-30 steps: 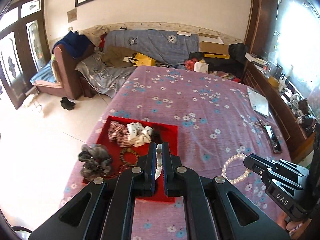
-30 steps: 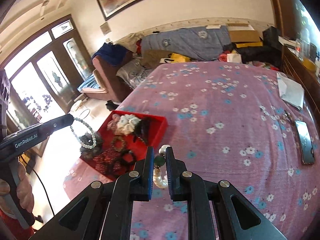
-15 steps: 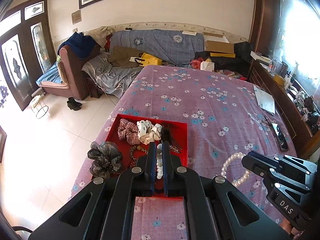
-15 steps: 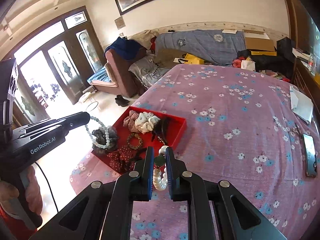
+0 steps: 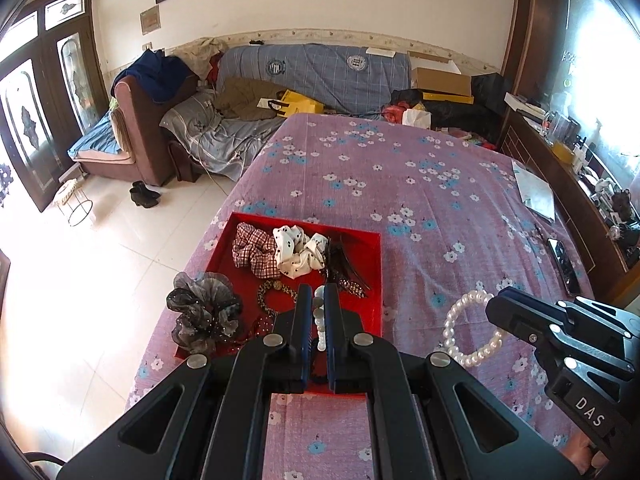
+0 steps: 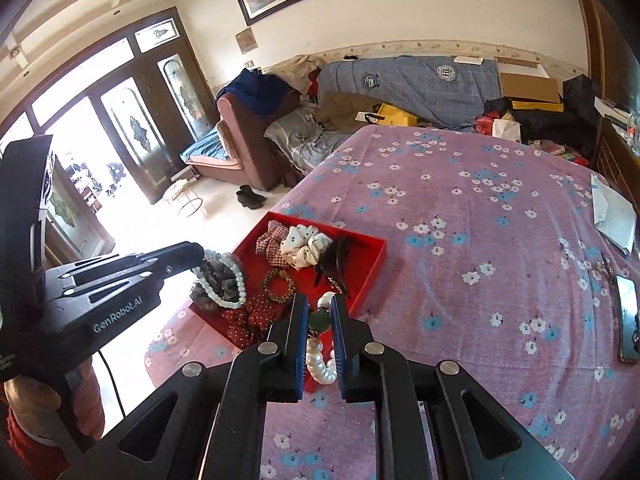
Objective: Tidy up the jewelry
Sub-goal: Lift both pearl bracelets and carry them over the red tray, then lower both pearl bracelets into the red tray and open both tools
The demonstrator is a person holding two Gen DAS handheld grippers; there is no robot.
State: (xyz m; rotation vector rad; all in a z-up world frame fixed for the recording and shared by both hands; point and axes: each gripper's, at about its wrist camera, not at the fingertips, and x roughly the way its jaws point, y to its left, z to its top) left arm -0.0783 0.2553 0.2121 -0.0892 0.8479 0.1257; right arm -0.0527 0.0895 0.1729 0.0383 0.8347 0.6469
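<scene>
Above the near end of the red tray (image 5: 372, 280), left gripper (image 5: 319, 300) is pinched on a pale bead bracelet (image 6: 224, 280); right gripper (image 6: 320, 312) is pinched on a pearl bracelet (image 5: 466, 332), loop dangling over the bedspread (image 5: 440, 208) just beside the tray. Judgement: lower each over bare tray floor before parting, clear of the scrunchies (image 5: 280, 248). Both loops hang downward, long axis roughly vertical.

Cluttered bedroom around a floral bedspread (image 5: 420, 200)

A phone (image 6: 627, 316) and papers (image 5: 536, 194) lie near the bed's right edge; boots (image 5: 144, 196) stand on the tiled floor beside a sofa (image 5: 320, 68) heaped with clothes.
</scene>
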